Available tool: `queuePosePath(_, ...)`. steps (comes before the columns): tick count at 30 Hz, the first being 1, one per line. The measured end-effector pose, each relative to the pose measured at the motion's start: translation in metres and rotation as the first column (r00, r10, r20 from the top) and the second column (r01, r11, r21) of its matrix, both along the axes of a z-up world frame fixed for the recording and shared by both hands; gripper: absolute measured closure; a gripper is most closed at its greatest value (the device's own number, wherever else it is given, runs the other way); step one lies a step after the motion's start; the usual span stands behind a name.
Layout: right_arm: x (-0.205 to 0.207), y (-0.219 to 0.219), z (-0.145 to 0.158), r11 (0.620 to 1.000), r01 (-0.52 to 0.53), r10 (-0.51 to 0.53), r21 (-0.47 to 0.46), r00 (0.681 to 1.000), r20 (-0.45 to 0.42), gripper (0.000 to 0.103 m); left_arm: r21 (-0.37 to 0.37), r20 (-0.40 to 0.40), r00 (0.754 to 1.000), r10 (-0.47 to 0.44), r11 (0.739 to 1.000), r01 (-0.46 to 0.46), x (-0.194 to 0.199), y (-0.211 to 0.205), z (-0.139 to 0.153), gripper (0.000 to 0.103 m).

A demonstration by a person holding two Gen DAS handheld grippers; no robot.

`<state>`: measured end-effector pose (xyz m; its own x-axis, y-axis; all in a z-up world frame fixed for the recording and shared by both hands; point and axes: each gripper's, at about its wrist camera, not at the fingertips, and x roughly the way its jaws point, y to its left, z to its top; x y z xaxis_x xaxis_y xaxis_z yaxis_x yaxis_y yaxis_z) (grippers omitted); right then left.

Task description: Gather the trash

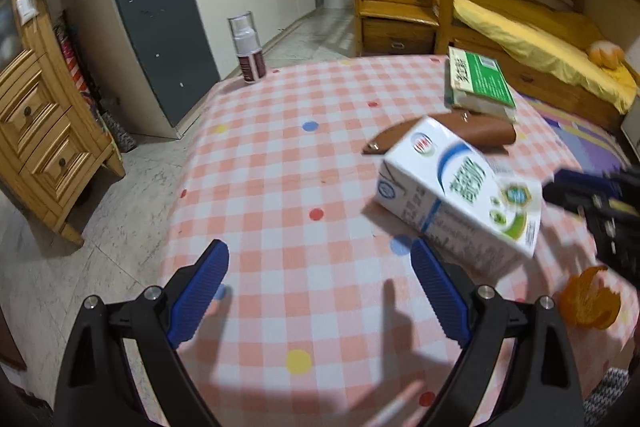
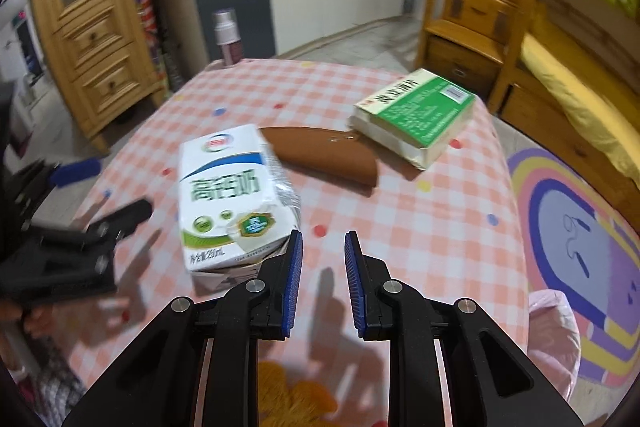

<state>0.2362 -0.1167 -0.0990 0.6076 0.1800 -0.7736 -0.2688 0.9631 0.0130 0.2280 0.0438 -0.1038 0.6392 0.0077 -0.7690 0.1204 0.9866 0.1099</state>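
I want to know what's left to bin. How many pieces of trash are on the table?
2 that look like trash: the milk carton lying mid-table beside the brown case, and the orange peel at the near edge. More may be out of view.

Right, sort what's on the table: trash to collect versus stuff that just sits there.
Trash, by my judgement:
- milk carton, lying on its side
- orange peel, at the near table edge

Just lying about:
- green and white box
- brown leather case
- spray bottle, far corner
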Motion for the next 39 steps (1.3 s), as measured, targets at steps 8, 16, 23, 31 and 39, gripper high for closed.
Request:
queuePosePath(8, 0.013, 0.010, -0.006, 0.999, -0.041, 0.041, 0.002, 0.999, -0.014, 0.080, 0.008, 0.003, 0.999, -0.032, 0.999, 0.032, 0.011, -0.009, -0.005, 0.013)
queuePosePath(16, -0.009, 0.037, -0.005, 0.975, -0.214, 0.216, 0.052, 0.975, -0.043, 0.086, 0.004, 0.017, 0.996, 0.085, 0.996, -0.085, 0.016, 0.022, 0.001, 0.018)
queuePosePath(23, -0.038, 0.006, 0.021, 0.995, -0.088, 0.084, 0.052, 0.994, 0.070, 0.081, -0.087, 0.067, 0.998, 0.008, 0.996, -0.003, -0.019, 0.024, 0.018, 0.007)
queuePosePath(31, -0.057, -0.057, 0.034, 0.982, 0.125, -0.142, 0.142, 0.983, 0.118, 0.035, -0.033, 0.069, 0.990, -0.125, 0.991, 0.128, -0.033, -0.039, 0.016, 0.007)
queuePosePath(39, -0.066, -0.103, 0.034, 0.941, 0.263, -0.288, 0.215, 0.953, 0.093, 0.034, 0.019, 0.032, 0.996, -0.083, 0.996, 0.083, -0.011, -0.069, -0.001, 0.009)
